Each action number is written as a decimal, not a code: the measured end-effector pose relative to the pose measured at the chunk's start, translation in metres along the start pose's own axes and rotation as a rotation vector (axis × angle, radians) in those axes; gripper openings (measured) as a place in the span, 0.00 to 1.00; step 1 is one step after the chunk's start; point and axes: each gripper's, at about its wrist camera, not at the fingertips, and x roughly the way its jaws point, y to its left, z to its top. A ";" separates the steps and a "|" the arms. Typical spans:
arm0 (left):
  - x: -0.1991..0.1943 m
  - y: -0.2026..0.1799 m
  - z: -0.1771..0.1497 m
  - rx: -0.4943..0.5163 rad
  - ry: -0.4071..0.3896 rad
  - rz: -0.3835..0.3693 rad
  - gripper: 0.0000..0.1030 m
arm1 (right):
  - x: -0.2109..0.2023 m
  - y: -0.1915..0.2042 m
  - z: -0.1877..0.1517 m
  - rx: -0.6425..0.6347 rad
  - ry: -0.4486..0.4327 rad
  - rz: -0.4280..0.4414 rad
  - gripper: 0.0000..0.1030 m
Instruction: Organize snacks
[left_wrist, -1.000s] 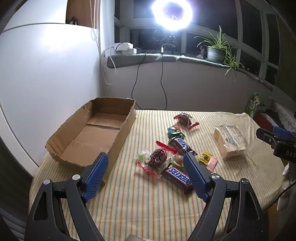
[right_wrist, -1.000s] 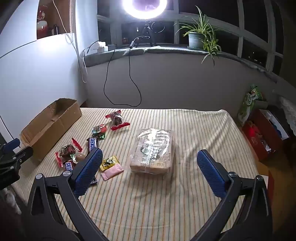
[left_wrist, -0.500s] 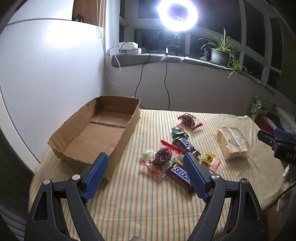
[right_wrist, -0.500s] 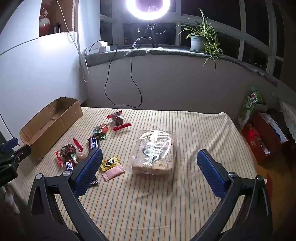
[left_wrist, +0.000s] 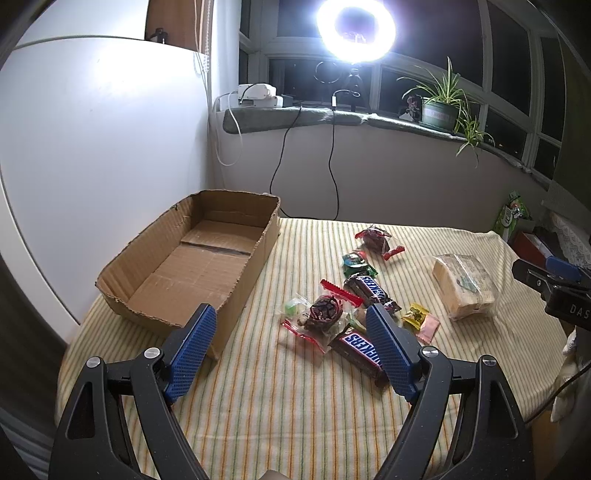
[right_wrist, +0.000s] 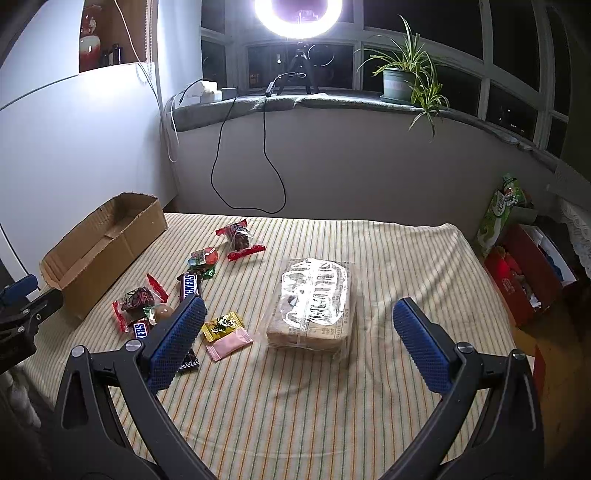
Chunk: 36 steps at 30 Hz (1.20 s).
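Snacks in bright wrappers lie scattered on the yellow striped tablecloth (left_wrist: 295, 406) beside the open brown cardboard box (left_wrist: 192, 266) — one brown Snickers bar (left_wrist: 360, 349) partly hidden behind the left gripper (left_wrist: 291, 349). Both grippers, right gripper (right_wrist: 299, 341) included, gape empty, drawn slightly back since earlier.

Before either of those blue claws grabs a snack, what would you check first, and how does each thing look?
1. Cardboard box has room: ok, nothing inside.
2. Left gripper jaws open, nothing held: ok.
3. Right gripper jaws open, nothing held: ok.
4. Big wrapped packet lies apart from the other snacks: ok.
5. Near Snickers bar free to lift: not ok, clear candy bag touches it.
6. Packet fits the jaws: cannot tell.
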 end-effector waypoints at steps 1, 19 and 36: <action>0.000 0.000 0.000 0.000 0.000 -0.001 0.81 | 0.000 -0.001 0.000 0.001 0.000 0.000 1.00; 0.001 -0.002 -0.001 -0.001 0.000 -0.001 0.81 | 0.000 0.000 -0.001 0.001 0.001 0.001 1.00; 0.000 -0.006 -0.002 -0.002 0.001 -0.004 0.81 | 0.001 0.001 -0.001 0.001 0.001 0.001 1.00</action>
